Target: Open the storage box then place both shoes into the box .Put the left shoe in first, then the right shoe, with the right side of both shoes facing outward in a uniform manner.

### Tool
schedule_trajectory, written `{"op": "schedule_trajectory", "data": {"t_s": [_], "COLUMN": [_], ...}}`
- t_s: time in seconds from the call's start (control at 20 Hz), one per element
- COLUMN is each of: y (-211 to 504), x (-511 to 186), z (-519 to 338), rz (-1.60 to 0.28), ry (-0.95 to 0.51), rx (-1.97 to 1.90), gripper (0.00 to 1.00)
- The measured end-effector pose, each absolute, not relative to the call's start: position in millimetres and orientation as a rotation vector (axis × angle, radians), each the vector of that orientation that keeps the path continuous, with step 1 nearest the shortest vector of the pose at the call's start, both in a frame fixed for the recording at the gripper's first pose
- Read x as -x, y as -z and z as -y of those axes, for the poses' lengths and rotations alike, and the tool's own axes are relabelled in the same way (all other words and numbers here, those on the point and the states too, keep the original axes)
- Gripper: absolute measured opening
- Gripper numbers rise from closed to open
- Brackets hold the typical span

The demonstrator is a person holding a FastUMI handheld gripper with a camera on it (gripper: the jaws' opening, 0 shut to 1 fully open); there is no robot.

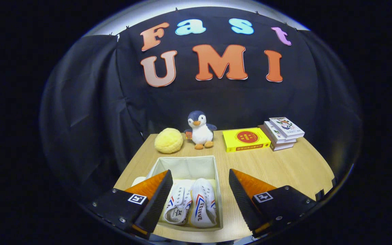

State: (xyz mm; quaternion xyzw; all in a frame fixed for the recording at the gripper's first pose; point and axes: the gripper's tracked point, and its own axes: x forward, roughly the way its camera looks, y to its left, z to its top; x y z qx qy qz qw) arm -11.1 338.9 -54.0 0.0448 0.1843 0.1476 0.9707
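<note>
The storage box (186,167), a pale fabric bin with its top open, sits on the near part of the wooden bench (284,170), and we see it between the two fingers of the claw (199,200) and just ahead of them. Inside it lie both white shoes side by side, touching: the left-hand shoe (177,206) tipped on its side against its neighbour, the right-hand shoe (203,204) beside it with red and blue stripes showing on its flank. Which is the left shoe and which the right we cannot tell from here. The claw stands wide open, its fingers well apart to either side of the box, gripping nothing; one fingertip overlaps the box's near left corner in our view, the other hangs over bare bench just right of the box. A pale rounded piece (138,180) peeks out against the box's left wall, too hidden to name. Beyond the box, along the back edge of the bench, we note a fuzzy yellow ball (168,140), a plush penguin (200,130) upright just beside it, a flat yellow book (246,139), and a stack of books (282,132) at the far right, touching the yellow one or nearly so.
</note>
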Motion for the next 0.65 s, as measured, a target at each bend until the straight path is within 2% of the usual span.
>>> {"op": "schedule_trajectory", "data": {"t_s": [0.25,0.65], "y": [17,26], "x": [13,6], "z": [-284,-226], "rz": [-0.29,-0.303], "ry": [-0.224,-0.105], "rx": [-0.126,-0.159], "gripper": [0.98,0.98]}}
